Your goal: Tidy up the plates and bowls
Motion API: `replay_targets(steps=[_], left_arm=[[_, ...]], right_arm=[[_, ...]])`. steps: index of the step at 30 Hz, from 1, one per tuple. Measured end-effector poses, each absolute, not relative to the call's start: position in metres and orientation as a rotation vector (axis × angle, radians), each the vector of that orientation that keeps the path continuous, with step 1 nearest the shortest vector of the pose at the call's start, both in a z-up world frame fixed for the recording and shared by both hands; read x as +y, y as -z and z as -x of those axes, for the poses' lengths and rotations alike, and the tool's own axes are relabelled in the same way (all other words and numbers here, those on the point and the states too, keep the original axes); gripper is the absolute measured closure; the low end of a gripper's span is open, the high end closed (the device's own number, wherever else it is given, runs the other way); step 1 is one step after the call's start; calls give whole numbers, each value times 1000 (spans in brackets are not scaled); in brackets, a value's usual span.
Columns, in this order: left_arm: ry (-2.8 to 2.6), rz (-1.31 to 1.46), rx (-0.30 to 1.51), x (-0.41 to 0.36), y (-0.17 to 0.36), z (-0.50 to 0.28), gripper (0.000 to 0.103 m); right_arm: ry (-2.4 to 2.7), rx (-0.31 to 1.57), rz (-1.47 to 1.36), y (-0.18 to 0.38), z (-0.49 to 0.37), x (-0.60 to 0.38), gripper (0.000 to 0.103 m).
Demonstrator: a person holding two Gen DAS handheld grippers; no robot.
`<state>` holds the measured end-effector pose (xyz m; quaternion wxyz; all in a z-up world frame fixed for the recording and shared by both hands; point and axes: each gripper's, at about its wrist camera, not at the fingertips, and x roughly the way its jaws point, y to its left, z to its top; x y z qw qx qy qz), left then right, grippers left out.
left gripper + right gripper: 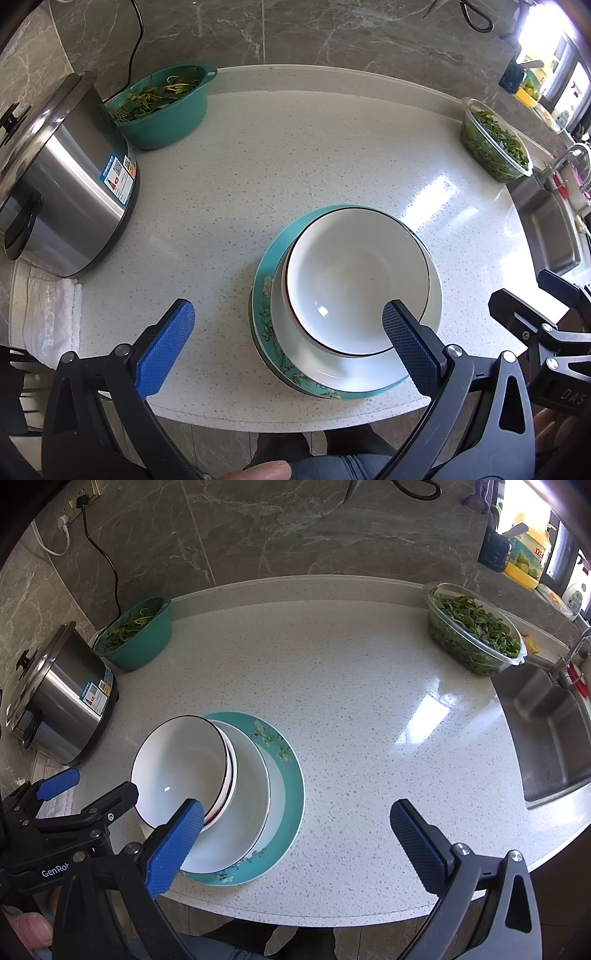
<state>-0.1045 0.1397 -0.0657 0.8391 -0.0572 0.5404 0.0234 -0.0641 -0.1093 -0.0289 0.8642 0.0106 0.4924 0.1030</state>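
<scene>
A: White bowl [354, 280], left view?
B: Stacked on white plate [317, 369], teal plate [267, 266], near surface [295, 155] edge; left gripper [288, 332] fingers released, empty.

A: Right view?
B: Same stack left; right gripper [295, 827] fingers released, empty.

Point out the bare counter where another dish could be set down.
Widest free patch: the counter between the dish stack, the clear container of greens and the sink. A smaller patch lies between the stack, the steel cooker and the teal bowl of greens. The front edge by the stack is crowded by both open grippers.
</scene>
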Motion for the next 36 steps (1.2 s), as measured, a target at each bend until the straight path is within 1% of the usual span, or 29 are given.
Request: replay_targets(steps=[36], left_arm=[[-20,97,1140,143,66,99,0]], right_arm=[[-208,1035,-40,31,73,-106,0]])
